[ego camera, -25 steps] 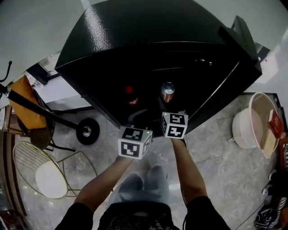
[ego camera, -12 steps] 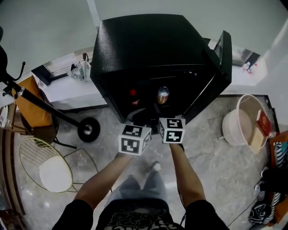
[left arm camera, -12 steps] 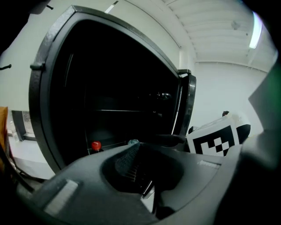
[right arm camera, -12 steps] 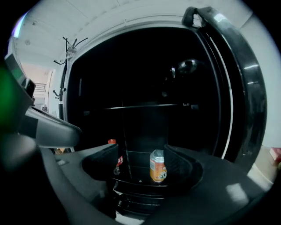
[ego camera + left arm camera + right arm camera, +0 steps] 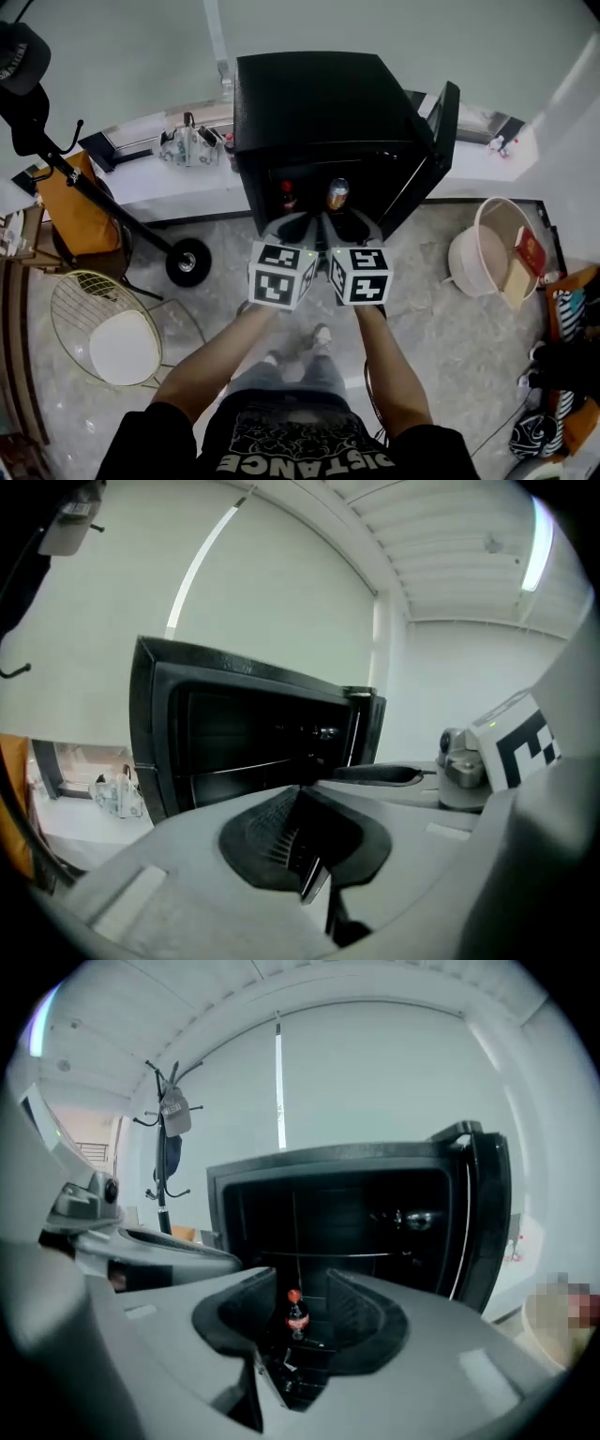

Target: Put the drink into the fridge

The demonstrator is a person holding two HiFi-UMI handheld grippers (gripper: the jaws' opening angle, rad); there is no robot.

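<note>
Seeing the red-capped plastic cola bottle [image 5: 296, 1314] shelved beyond our jaws, we hold left gripper [image 5: 302, 847] closed, right gripper [image 5: 302, 1349] half-apart, just closing, empty.

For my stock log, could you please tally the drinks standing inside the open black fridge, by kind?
Bottle with red cap: 1
Can: 1
Total: 2
</note>
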